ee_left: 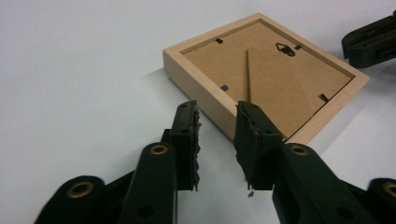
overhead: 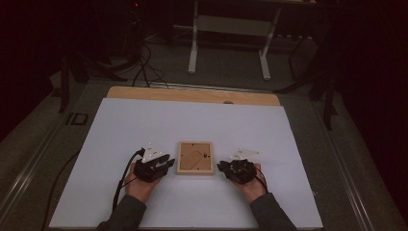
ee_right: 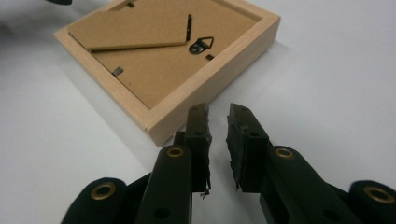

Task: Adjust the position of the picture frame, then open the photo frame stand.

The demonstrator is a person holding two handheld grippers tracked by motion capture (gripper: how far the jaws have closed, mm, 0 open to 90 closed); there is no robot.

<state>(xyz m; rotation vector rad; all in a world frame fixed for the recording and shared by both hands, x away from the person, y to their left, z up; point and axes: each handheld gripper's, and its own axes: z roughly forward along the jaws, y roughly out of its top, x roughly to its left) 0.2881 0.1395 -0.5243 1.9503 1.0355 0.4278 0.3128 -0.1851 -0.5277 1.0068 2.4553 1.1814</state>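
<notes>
Item: small wooden picture frame (overhead: 195, 157), lying face down with its brown backing board, hanger and folded stand uppermost, on the white table (overhead: 144, 120), midway between the left and right edges and nearer the person's edge than the far one. Left gripper (overhead: 166, 162): just beside the frame's left side, jaws a little apart, nothing between them. Right gripper (overhead: 225, 167): just beside the right side, jaws likewise parted and empty. Risks, as judged: narrow openings may not straddle the frame's rim; a push from one side could slide or spin it; uneven closing could tip a corner or snag the stand.
</notes>
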